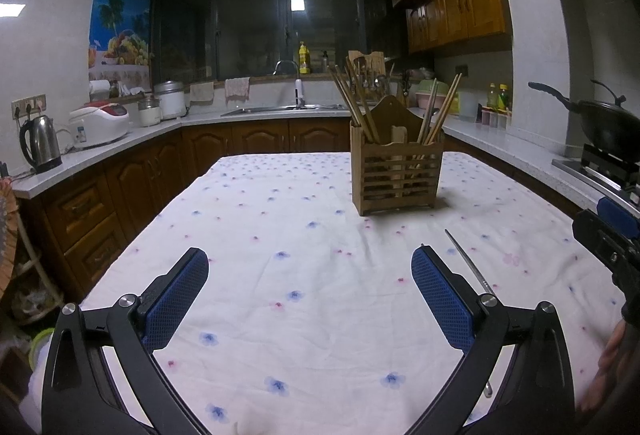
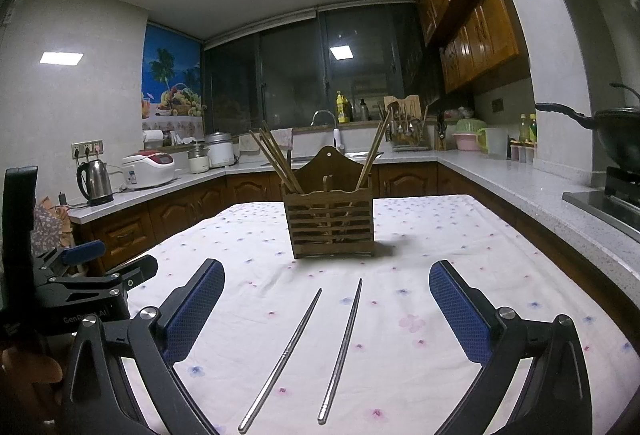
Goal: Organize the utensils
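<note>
Two steel chopsticks [image 2: 316, 351] lie on the flower-print table [image 2: 440, 235], directly ahead of the right tongs [image 2: 326, 319] and between their spread blue pads, long axes running near to far with the tapered tips toward the wooden utensil holder [image 2: 330, 221] at the table's far middle. Both tongs gape wide and hold nothing. The left tongs [image 1: 310, 305] hover over bare cloth, with one chopstick just outside their right pad. By position the right hand looks better placed for the pickup, and closing across the thin shafts appears to be the likely grasp.
</note>
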Demonstrator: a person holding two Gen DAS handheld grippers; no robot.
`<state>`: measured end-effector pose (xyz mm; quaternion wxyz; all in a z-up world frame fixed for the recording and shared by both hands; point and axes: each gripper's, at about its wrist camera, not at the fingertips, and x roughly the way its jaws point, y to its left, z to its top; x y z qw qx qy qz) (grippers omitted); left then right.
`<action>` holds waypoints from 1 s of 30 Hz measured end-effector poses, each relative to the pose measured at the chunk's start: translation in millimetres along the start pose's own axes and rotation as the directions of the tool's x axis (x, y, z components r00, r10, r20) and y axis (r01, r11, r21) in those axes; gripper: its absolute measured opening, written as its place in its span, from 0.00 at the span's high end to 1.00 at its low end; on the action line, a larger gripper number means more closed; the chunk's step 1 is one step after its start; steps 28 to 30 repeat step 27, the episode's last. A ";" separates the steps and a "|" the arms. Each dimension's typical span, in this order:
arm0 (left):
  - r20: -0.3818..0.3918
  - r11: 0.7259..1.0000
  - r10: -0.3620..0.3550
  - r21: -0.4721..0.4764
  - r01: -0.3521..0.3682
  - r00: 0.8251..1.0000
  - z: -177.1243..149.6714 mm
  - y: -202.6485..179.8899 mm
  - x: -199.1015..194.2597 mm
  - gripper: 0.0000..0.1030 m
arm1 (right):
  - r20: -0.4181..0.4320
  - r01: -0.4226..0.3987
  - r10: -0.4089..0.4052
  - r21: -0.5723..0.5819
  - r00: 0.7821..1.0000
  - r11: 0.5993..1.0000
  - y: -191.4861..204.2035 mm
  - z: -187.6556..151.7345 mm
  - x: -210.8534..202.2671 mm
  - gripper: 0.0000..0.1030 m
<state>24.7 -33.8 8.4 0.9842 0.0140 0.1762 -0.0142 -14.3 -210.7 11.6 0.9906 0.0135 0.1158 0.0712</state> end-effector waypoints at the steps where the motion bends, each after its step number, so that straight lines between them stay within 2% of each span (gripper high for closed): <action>1: -0.001 1.000 0.000 0.001 0.000 1.000 0.0 0.1 0.2 0.00 | 0.001 0.000 0.000 0.000 1.000 1.000 -0.6 -0.3 -0.1 0.00; 14: -0.016 1.000 -0.021 -0.004 0.021 1.000 0.3 9.5 6.5 0.00 | -0.035 0.006 -0.006 0.018 0.999 1.000 15.7 3.6 6.4 0.00; 30: -0.033 0.999 -0.045 -0.012 0.044 0.998 1.4 14.8 12.5 0.00 | -0.083 0.017 -0.012 0.055 0.996 0.998 5.1 1.1 20.4 0.00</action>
